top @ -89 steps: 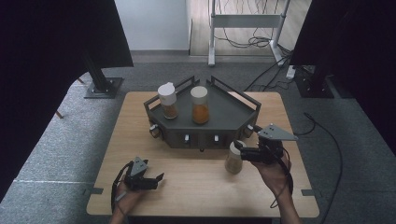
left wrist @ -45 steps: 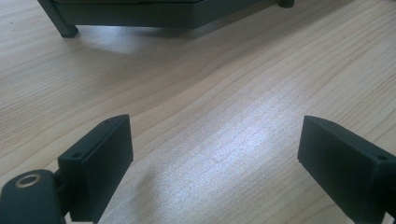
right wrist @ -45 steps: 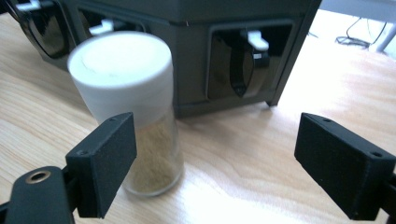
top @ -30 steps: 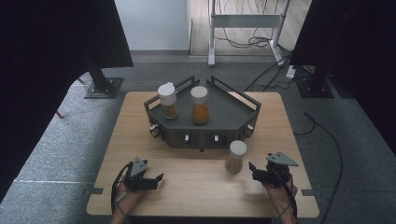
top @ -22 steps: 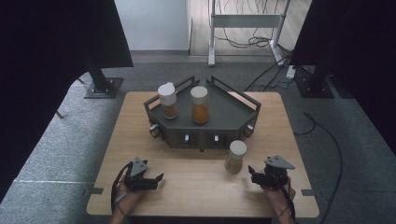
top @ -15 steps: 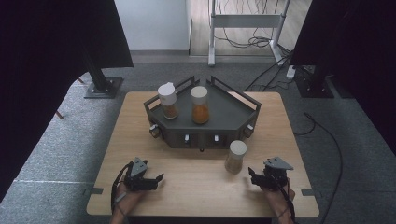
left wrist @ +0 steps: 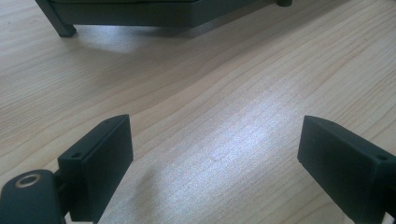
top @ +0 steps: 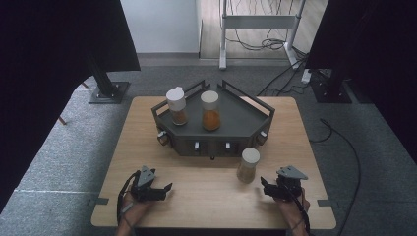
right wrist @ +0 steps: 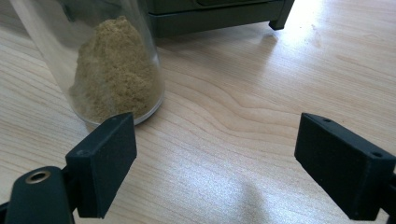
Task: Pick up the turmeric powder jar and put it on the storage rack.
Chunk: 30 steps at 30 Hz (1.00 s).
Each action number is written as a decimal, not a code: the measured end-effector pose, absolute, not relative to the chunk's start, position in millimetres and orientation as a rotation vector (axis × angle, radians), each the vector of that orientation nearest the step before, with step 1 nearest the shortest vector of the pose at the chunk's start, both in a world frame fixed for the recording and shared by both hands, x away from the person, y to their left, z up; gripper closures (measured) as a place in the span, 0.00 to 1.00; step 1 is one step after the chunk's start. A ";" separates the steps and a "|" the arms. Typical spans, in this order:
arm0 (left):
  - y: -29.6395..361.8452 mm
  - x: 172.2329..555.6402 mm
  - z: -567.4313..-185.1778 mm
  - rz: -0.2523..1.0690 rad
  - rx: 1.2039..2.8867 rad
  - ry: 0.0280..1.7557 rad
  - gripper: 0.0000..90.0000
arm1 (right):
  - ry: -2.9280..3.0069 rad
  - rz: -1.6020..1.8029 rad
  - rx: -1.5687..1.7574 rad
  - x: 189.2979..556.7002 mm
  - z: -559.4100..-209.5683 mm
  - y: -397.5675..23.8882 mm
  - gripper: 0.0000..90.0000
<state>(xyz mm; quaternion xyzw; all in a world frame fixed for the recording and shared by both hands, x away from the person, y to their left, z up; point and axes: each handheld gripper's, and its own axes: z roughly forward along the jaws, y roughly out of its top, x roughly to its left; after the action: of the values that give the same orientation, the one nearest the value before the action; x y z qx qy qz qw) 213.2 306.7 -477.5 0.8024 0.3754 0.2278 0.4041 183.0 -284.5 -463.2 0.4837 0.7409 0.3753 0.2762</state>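
- One jar (top: 248, 165) with tan powder stands upright on the table (top: 206, 196), just in front of the dark tray (top: 246, 118).
- Right gripper (top: 268, 189) sits near the jar, jaws apart, nothing between them; the jar is ahead and off to the left jaw's side, not touching.
- Left gripper (top: 164, 189) well apart from the jar, jaws wide apart, empty.
- Two more jars stand on the tray.

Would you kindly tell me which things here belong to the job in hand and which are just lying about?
In the job:
- jar of tan powder on the table, beside the right tool, whose jaws are open
- dark tray
- the two jars on it: brown spice and orange spice

Lying about:
- left tool, open, resting on the table
- floor cables
- metal stand
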 end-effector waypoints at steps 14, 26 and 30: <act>305.9 213.1 -477.3 0.578 2.029 0.947 0.11 | 1.991 1.163 1.192 171.9 -456.6 -293.4 0.13; 306.5 213.2 -477.3 0.576 2.029 0.945 0.11 | 1.987 1.229 1.095 170.4 -444.9 -284.0 0.12; 306.5 213.2 -477.3 0.576 2.029 0.945 0.11 | 1.986 1.238 1.081 172.7 -442.4 -279.3 0.12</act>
<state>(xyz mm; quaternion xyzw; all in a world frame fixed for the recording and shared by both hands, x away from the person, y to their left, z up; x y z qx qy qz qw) 213.2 306.5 -477.3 0.8034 0.3741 0.2281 0.4033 172.7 -279.3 -442.4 0.4030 0.7399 0.4614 0.2781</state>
